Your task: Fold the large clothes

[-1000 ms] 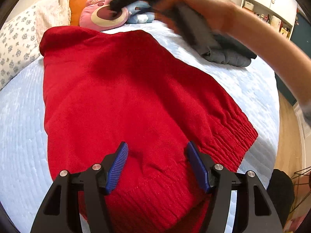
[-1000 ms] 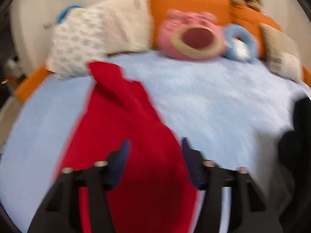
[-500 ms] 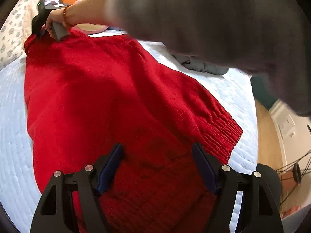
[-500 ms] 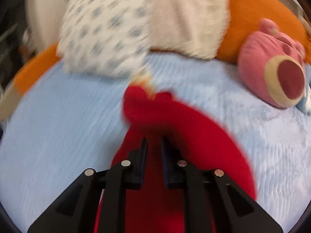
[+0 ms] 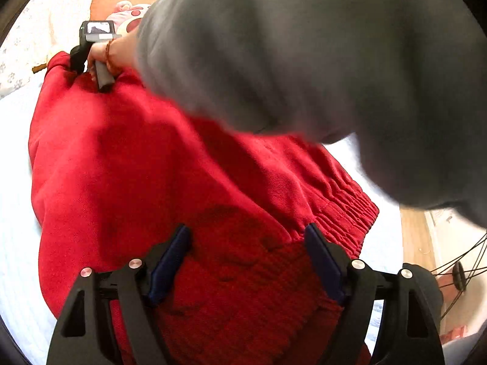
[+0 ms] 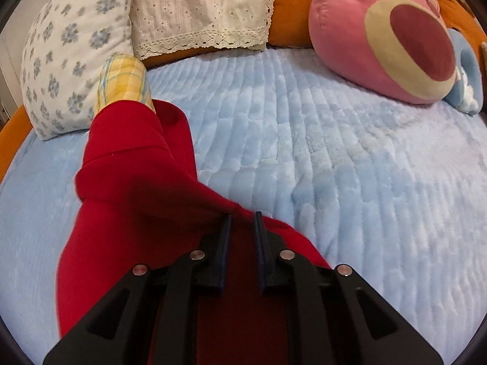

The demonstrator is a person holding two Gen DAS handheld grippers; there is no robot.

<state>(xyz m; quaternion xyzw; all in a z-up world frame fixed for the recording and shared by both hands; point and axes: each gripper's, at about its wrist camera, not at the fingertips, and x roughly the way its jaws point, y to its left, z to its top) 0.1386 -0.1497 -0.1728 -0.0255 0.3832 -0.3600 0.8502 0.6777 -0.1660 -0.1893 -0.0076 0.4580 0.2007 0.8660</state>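
A red sweatshirt-like garment (image 5: 152, 167) lies spread on the pale blue bed (image 6: 334, 152). My left gripper (image 5: 246, 231) hovers over its near ribbed hem. Its jaws are opening, and fabric lies under the gap with neither pad pressing on it. At the garment's far corner (image 6: 137, 197) my right gripper (image 6: 242, 217) has narrow jaws that are opening slightly, and a raised fold of red cloth is pinched between the pads. In the left wrist view a hand (image 5: 103, 54) holds that gripper, and a grey sleeve (image 5: 304, 76) hides the middle of the bed.
A floral pillow (image 6: 70, 48), a lace pillow (image 6: 201, 9), an orange bolster (image 6: 292, 6) and a pink plush cushion (image 6: 380, 39) line the head of the bed. Yellow plaid cloth (image 6: 121, 79) pokes out by the red corner. Wooden floor (image 5: 414, 237) and a wire stand (image 5: 459, 273) lie beyond the bed's right edge.
My right gripper swept across to the garment's far corner, dropped onto it and narrowed its jaws on a fold. The grey sleeve now fills the left view. My left jaws stand wider.
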